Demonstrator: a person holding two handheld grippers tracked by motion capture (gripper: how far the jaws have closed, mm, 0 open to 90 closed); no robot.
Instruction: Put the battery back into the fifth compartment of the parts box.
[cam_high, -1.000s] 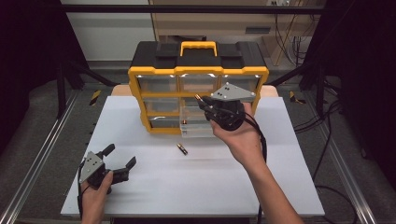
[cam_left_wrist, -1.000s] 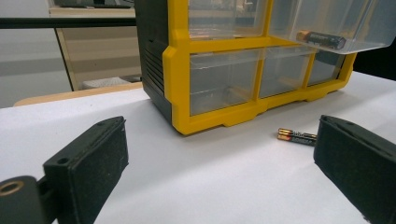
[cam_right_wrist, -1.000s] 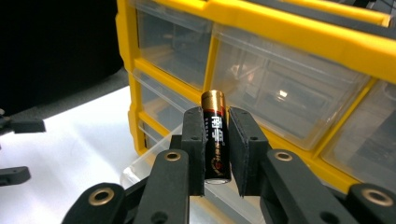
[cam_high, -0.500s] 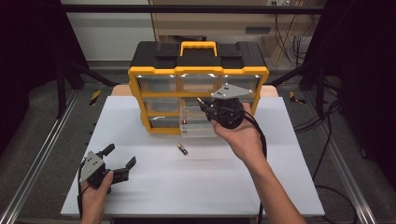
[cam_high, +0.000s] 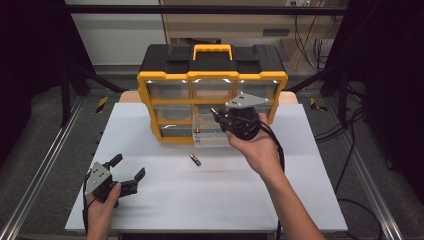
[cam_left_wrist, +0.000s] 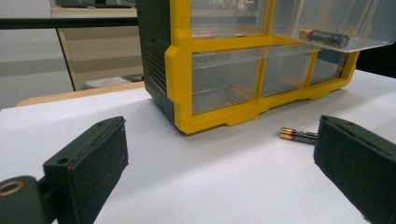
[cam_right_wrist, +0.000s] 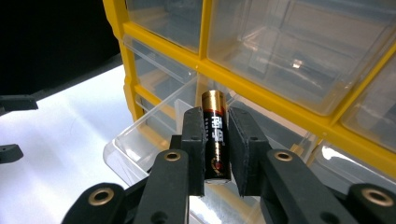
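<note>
Progress: one battery (cam_left_wrist: 323, 37) already in pulled-out drawer (cam_high: 210, 137); right gripper (cam_right_wrist: 215, 140) clamps second battery (cam_right_wrist: 215, 135) above drawer; third battery (cam_high: 194, 159) left on table (cam_high: 210, 200); left gripper (cam_high: 125, 172) wide, idle.

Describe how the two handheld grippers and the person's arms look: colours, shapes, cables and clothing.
Both the left gripper and the right gripper are black, each topped by a grey three-cornered plate. Their jaws are flat black blocks on arms with brass-coloured rivets. A black cable trails from the right gripper along the forearm. Both forearms are bare, with no sleeves in sight.
</note>
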